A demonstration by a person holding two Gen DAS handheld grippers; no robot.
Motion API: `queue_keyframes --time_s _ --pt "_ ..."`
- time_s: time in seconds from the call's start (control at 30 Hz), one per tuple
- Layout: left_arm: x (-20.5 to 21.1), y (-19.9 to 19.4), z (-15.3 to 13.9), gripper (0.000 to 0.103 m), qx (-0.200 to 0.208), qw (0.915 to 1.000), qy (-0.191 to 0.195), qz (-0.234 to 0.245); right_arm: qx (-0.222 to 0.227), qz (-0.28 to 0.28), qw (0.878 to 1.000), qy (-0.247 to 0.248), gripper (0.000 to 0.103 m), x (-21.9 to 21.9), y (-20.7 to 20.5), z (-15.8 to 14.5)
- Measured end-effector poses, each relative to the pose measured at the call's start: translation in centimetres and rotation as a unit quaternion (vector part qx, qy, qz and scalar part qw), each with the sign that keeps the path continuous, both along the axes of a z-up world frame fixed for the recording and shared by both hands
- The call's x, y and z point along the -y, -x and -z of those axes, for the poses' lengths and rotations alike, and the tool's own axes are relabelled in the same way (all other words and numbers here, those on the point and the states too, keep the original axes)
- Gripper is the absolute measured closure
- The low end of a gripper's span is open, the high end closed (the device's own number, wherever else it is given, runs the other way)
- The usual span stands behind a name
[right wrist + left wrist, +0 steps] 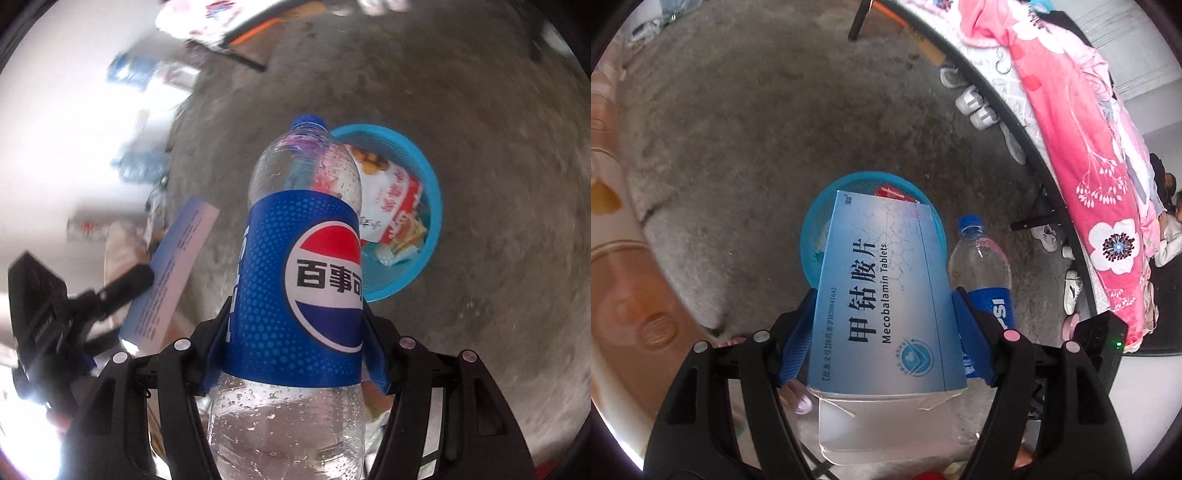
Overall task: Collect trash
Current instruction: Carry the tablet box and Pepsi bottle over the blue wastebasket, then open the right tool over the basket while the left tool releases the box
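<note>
two items of trash are being carried to a bin, and the step in hand looks like the delivery: both are held up over a grey floor [738, 147] with a round blue basket [812, 236] just ahead of and below them.

the left hand-held gripper [882, 321] points steeply down. its blue pads [798, 343] press on the two long edges of a flat blue and white medicine box [882, 295] printed "mecobalamin tablets", so the jaws stand fairly wide, closed on the box. the far end of the box hangs over the basket's rim, and an open flap shows at its near end.

the right hand-held gripper [295, 332] is closed about the labelled middle of a clear plastic pepsi bottle [299, 266] with a blue cap; the cap points away from the gripper, toward the basket [432, 206]. the bottle appears empty apart from droplets, though blur makes this uncertain. the basket, just beyond and to the right of this gripper, already holds crumpled snack wrappers [391, 199].

the next move likely calls for bringing each item squarely over the basket's mouth, then opening the jaws so it drops inside rather than catching the rim. the two grippers sit close side by side, so releasing one at a time may avoid a clash.
</note>
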State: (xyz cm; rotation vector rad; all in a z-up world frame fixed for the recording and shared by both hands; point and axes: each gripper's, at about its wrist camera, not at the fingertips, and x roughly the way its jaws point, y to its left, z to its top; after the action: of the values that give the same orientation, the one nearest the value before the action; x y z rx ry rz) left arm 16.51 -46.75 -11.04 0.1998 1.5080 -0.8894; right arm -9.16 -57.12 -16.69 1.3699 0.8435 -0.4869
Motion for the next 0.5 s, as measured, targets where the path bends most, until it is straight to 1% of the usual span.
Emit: queue_keyframes --time_s 0.03,0.17,0.2,0.23,0.27,0.3,0.37,0.43,0.5 --pt "0.4 -0.1 0.6 0.035 -0.007 1.0000 -0.005 -0.002 0.004 0.021 1.000 -0.021 0.043 0.4 0.3 0.9" --pt "2.5 -0.5 3.5 0.034 -0.026 0.9990 -0.031 -0.019 -0.013 0.091 0.994 -0.055 0.043 1.2 0.5 3.6" --pt "3.1 -0.7 4.3 0.032 -0.035 0.9984 -0.034 -0.027 -0.017 0.108 0.992 -0.066 0.041 1.5 0.3 4.5" --pt "3.6 -1.0 5.4 0.026 -0.046 0.9975 -0.040 -0.037 -0.016 0.136 0.987 -0.082 0.036 1.9 0.2 5.9" --pt "4.2 -1.1 6.0 0.025 -0.051 0.9968 -0.043 -0.043 -0.013 0.146 0.986 -0.084 0.034 2.2 -0.1 6.6" --pt "4.4 -1.3 6.5 0.025 -0.058 0.9960 -0.042 -0.053 -0.014 0.148 0.986 -0.081 0.030 2.8 -0.3 7.6" --pt "4.4 -1.3 7.0 0.025 -0.065 0.9952 -0.038 -0.063 -0.031 0.142 0.987 -0.073 0.029 3.2 -1.2 8.7" --pt "4.2 -1.1 6.8 0.024 -0.070 0.9952 -0.030 -0.061 -0.034 0.132 0.988 -0.067 0.029 3.1 -1.8 9.3" --pt "3.8 -0.9 6.1 0.024 -0.065 0.9965 -0.017 -0.050 -0.036 0.125 0.990 -0.062 0.029 2.9 -1.7 9.5"
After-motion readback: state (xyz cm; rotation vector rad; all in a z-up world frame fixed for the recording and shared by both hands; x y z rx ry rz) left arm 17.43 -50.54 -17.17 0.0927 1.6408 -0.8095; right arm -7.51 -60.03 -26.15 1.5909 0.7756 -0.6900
